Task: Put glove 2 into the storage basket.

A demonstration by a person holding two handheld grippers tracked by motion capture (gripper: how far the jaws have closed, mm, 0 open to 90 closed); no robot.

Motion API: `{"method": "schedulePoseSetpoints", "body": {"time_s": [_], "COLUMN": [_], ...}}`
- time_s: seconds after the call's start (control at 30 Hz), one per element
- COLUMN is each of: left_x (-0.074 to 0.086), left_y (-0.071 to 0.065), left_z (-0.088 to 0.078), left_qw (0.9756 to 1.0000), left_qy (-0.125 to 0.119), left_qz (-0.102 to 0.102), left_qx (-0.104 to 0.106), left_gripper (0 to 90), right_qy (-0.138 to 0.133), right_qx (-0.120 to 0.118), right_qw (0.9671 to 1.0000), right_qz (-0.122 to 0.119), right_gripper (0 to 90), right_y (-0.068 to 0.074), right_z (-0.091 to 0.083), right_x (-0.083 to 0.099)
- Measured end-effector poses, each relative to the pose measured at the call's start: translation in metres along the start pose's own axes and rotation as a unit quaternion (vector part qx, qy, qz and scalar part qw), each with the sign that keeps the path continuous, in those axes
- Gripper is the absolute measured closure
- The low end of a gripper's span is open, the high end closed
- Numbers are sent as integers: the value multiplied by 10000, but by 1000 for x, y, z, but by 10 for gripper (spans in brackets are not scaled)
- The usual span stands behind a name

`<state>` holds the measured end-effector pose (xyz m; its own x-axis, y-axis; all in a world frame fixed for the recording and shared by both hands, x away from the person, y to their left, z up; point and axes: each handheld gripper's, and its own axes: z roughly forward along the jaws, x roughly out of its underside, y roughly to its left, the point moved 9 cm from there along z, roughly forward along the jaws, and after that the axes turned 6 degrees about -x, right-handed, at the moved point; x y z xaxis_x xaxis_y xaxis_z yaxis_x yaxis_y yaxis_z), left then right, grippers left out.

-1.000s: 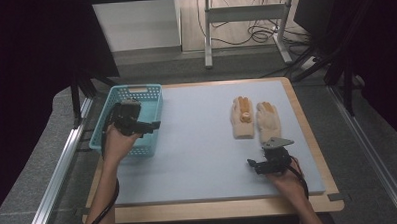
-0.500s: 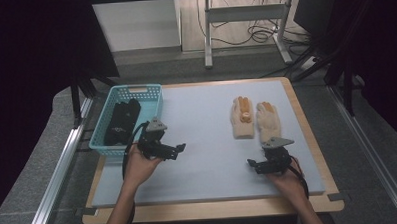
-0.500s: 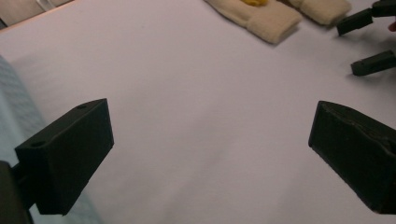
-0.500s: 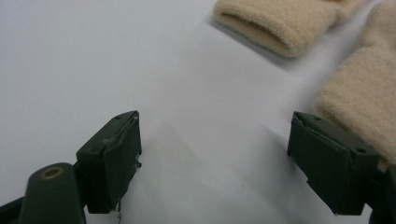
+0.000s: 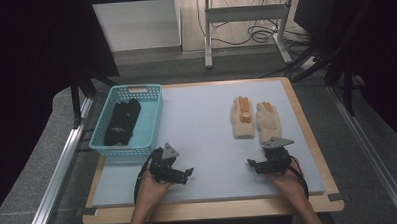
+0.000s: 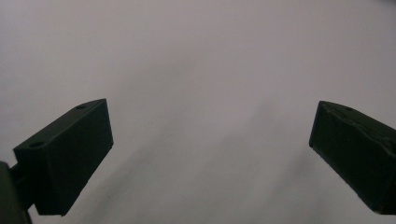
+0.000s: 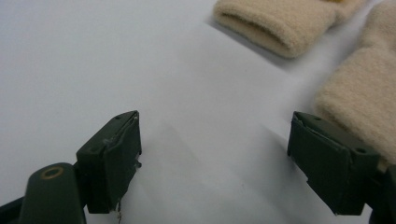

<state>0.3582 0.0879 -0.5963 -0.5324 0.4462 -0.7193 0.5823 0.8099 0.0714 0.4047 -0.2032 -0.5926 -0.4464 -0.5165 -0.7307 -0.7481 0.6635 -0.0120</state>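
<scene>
My left gripper (image 5: 186,174) rests low over the pale mat (image 5: 202,132) near its front edge, just right of the teal basket's near corner. Its jaws stand open in the left gripper view (image 6: 210,126), with bare mat between them. A pair of black gloves (image 5: 122,120) lies inside the teal basket (image 5: 152,118). My right gripper (image 5: 253,166) sits at the front right, open and empty (image 7: 215,135). Just beyond it lie two beige gloves, one with orange on it (image 5: 242,118) and one plain (image 5: 269,121). Their cuffs (image 7: 280,23) (image 7: 364,98) lie close to my right jaw.
The mat lies on a wooden table (image 5: 307,123) with metal rails along both sides. A white stand (image 5: 243,20) and cables are on the floor behind the table. Bare mat stretches between the basket and the beige gloves.
My left gripper has come away from over the basket, moving toward the front edge and down to the mat. The black gloves stay in the basket. The right gripper has kept still.
</scene>
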Motion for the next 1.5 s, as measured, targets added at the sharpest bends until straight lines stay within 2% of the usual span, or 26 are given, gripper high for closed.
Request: {"method": "schedulePoseSetpoints", "body": {"time_s": [0.1,0.17,0.27,0.33,0.4,0.83,0.93,0.97,1.0,1.03,1.07,1.1,1.23,1.33,1.4,1.43,1.5], "left_x": [7,13,14,14,15,15,15,15,15,15,15,15,15,15,15,15,15], "left_y": [-1,0,0,0,2,2,2,2,2,2,2,2,2,2,2,2,2], "left_z": [5,8,8,9,10,10,10,10,10,10,10,10,10,10,10,10,10], "left_qw": [9999,9999,9998,9998,9995,9995,9995,9995,9995,9995,9995,9995,9995,9995,9995,9995,9995], "left_qy": [0,127,111,135,212,197,196,195,197,197,197,196,197,195,195,193,193], "left_qz": [-106,-92,-87,-107,-235,-229,-232,-234,-234,-234,-234,-235,-235,-239,-236,-238,-238], "left_qx": [71,-4,-105,-64,65,39,38,39,40,40,40,40,39,39,38,37,37], "left_gripper": [2,2,11,15,13,17,17,17,17,17,17,17,18,18,18,18,18], "right_qy": [3,6,17,23,32,28,32,1,1,-59,-59,-140,-166,-212,-229,-250,-259], "right_qx": [-13,-19,-61,-74,-94,-69,-83,-163,-163,-187,-187,-223,-199,-163,-79,32,77], "right_qw": [10000,10000,10000,9999,9999,9999,9998,9997,9997,9997,9997,9995,9995,9995,9996,9995,9994], "right_qz": [18,30,68,79,113,115,168,176,176,151,151,182,165,161,163,191,224], "right_gripper": [173,173,173,173,173,177,223,303,303,380,380,447,508,520,520,523,535], "right_y": [0,0,-1,-1,-1,0,-3,-3,-3,-7,-7,-12,-20,-28,-35,-44,-49], "right_z": [0,0,1,1,1,0,0,-2,-2,-5,-5,-7,-8,-6,-4,-4,-4], "right_x": [0,0,0,0,0,-1,-3,-7,-7,-14,-14,-22,-35,-48,-55,-60,-62]}}
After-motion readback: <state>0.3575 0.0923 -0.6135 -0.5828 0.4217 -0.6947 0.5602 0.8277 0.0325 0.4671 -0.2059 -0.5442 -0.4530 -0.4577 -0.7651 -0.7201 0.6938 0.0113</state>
